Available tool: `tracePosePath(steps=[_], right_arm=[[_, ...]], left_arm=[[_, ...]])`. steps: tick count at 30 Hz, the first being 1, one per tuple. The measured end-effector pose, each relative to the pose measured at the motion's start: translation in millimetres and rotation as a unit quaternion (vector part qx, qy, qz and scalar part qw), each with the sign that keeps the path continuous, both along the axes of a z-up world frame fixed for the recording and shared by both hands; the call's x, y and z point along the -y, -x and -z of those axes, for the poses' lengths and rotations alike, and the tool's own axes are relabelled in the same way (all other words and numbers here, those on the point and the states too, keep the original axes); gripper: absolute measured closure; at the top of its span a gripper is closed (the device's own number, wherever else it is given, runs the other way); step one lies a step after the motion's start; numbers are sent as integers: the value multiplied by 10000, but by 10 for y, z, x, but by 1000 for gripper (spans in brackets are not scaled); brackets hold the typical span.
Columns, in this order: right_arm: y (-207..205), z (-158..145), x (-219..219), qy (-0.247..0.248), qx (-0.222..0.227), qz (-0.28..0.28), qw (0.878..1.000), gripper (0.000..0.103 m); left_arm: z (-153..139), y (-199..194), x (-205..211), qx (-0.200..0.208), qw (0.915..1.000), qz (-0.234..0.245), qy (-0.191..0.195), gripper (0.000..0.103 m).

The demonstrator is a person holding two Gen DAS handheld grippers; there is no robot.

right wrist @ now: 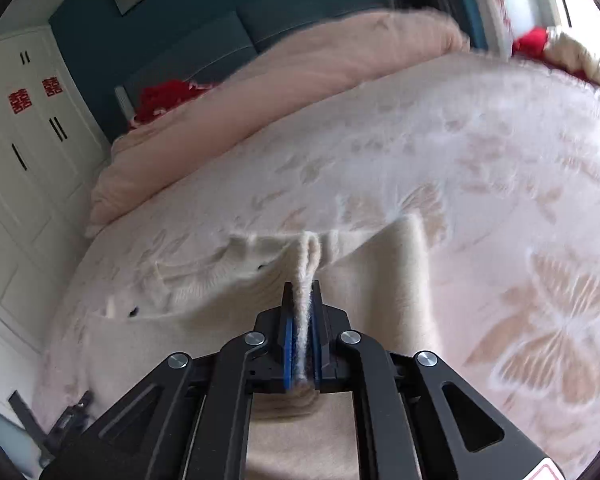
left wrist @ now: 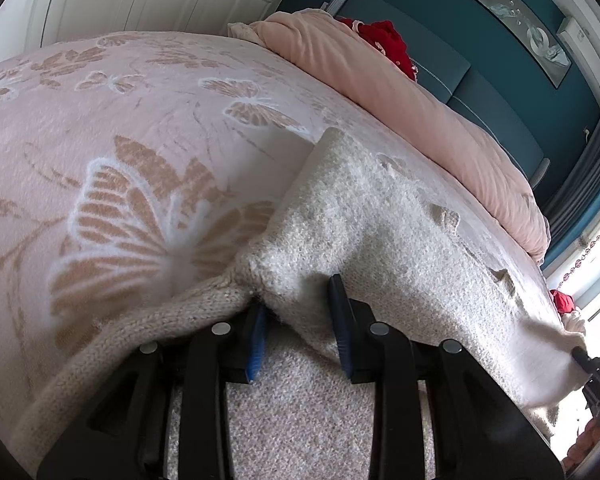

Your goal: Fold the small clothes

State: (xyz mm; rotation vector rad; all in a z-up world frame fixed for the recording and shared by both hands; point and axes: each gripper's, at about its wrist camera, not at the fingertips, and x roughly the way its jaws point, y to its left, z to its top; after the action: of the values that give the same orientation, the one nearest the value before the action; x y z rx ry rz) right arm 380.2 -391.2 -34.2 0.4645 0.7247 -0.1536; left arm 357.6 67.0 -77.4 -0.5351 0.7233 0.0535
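Note:
A cream knitted garment (left wrist: 380, 216) lies on the pink butterfly-patterned bedspread (left wrist: 120, 140). My left gripper (left wrist: 298, 296) has its jaws wide apart around a bunched edge of the knit, which lies loosely between the blue pads without being squeezed. In the right wrist view the same cream knit (right wrist: 380, 276) is spread in front of me, and my right gripper (right wrist: 302, 294) is shut on a pinched fold of it, lifting a ridge. The right gripper also shows at the far right of the left wrist view (left wrist: 580, 354), holding the knit's edge.
A folded pink duvet (left wrist: 380, 80) and red fabric (left wrist: 388, 40) lie at the teal headboard (left wrist: 480, 92). White wardrobe doors (right wrist: 24, 140) stand beside the bed. More red and cream items (right wrist: 540, 40) sit at the bed's far corner by the window.

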Motion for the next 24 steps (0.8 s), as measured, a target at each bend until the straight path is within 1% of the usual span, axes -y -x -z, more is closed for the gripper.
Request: tracePosePath(steps=[1,2,3,4,6,7,8,9,10,11,12,13,14,15,16,17,19,20,21,22,23,24], right_arm=[[-72,195,33,19,-410,3,9992,96],[-151,474,58,-44,-958,-86,9954,97],[-134,523,51,-12,-892,-125,9959,97],[-108,406,20,108,-764,-103,9970,96],[-66,176,-67,171,-551,-37,9983,96],[-13,40,-145,257,-356,-53,9990,96],[67,-102,-258,424,-122,-102,9990,92],[135,-190,-360,554,51,-166,9983,90],[203,-226,-486,602,230,-351,9973,88],[205,-193,-553,592,225,-528,9966,88],[147,-66,-612,623,-34,-683,9957,88],[78,133,-633,664,-432,-752,9940,89],[33,384,-590,676,-819,-720,9917,96],[61,431,-541,558,-738,-684,9934,97],[98,371,-441,289,-631,-497,9964,98],[133,269,-358,99,-583,-260,9979,92],[236,124,-269,-168,-294,-157,9993,92],[267,120,-254,-93,-282,-140,9995,92],[282,182,-237,80,-395,-113,9991,92],[260,376,-214,356,-792,-84,9962,92],[266,530,-201,383,-925,-143,9949,95],[327,553,-151,221,-700,-87,9973,96]], left_arm=[[4,-3,1,2,10000,2,-5,73],[6,-8,4,-1,10000,4,-16,73],[6,-11,3,0,10000,7,-21,73],[5,-9,2,0,10000,4,-7,73],[4,-12,8,12,10000,4,-6,73],[4,-16,10,12,10000,4,-9,73],[6,-12,7,4,10000,5,-11,73],[6,-14,9,0,10000,5,-16,73],[8,-15,8,-4,10000,5,-16,73],[7,-14,10,-4,10000,4,-17,73],[7,-16,11,-6,10000,5,-17,73],[7,-13,11,-5,10000,4,-18,73],[7,-13,10,-5,10000,5,-13,73],[7,-14,12,-3,10000,6,-16,73],[7,-14,9,-7,10000,4,-15,73],[8,-12,13,-3,10000,5,-18,73],[8,-15,11,-4,10000,5,-22,73],[9,-16,11,-5,10000,5,-25,73],[10,-19,11,-4,10000,5,-29,73],[11,-25,13,-8,10000,6,-37,73],[8,-25,11,-8,10000,8,-38,73],[2,-28,11,-18,10000,9,-50,73]])
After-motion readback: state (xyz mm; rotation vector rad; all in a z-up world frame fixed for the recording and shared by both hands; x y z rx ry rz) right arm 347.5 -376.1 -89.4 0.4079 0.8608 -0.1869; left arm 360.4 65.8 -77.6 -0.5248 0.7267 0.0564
